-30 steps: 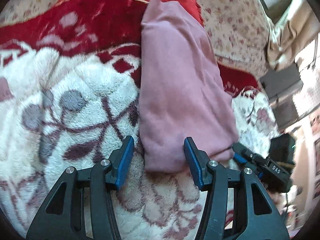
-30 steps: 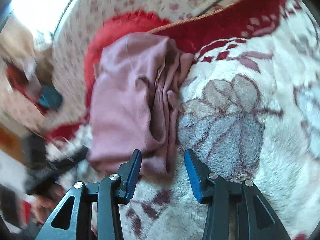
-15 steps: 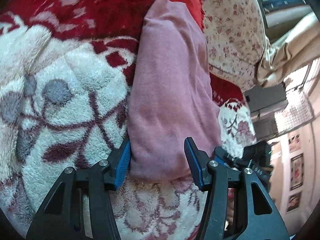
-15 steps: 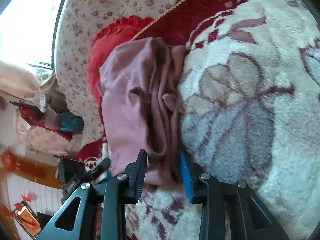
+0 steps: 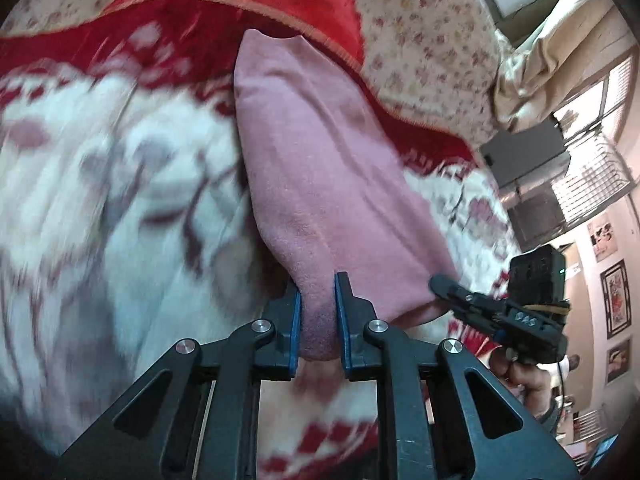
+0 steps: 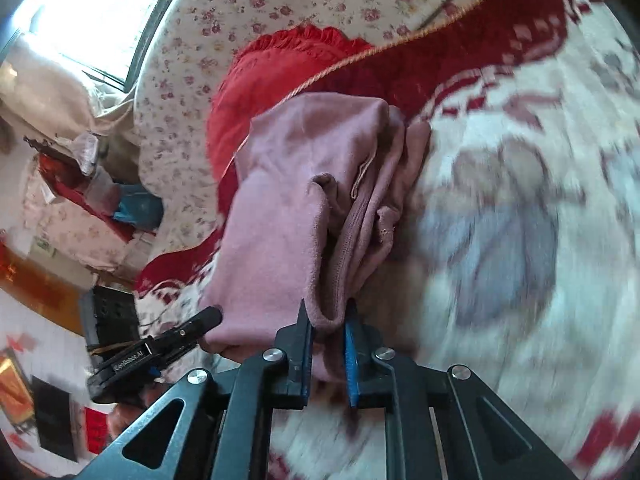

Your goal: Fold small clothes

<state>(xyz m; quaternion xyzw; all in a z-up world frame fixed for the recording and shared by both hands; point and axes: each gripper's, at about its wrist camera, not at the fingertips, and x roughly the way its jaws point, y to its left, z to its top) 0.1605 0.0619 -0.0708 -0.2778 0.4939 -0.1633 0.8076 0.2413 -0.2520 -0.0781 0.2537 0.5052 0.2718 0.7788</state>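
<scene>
A folded pink garment lies lengthwise on a white and red fleece blanket. My left gripper is shut on the near left corner of the garment, with pink cloth pinched between the blue pads. My right gripper is shut on the near right edge of the same pink garment, where several folded layers and a zipper seam bunch up. Each gripper shows in the other's view: the right gripper in the left wrist view, the left gripper in the right wrist view.
A red fringed cloth and a floral bedsheet lie beyond the garment. Curtains, a window and a dark box stand past the bed edge. A cluttered shelf shows at the left in the right wrist view.
Both grippers have moved in and closed on the near end of the pink garment; a second ago both were open just short of it. The blanket is now motion-blurred.
</scene>
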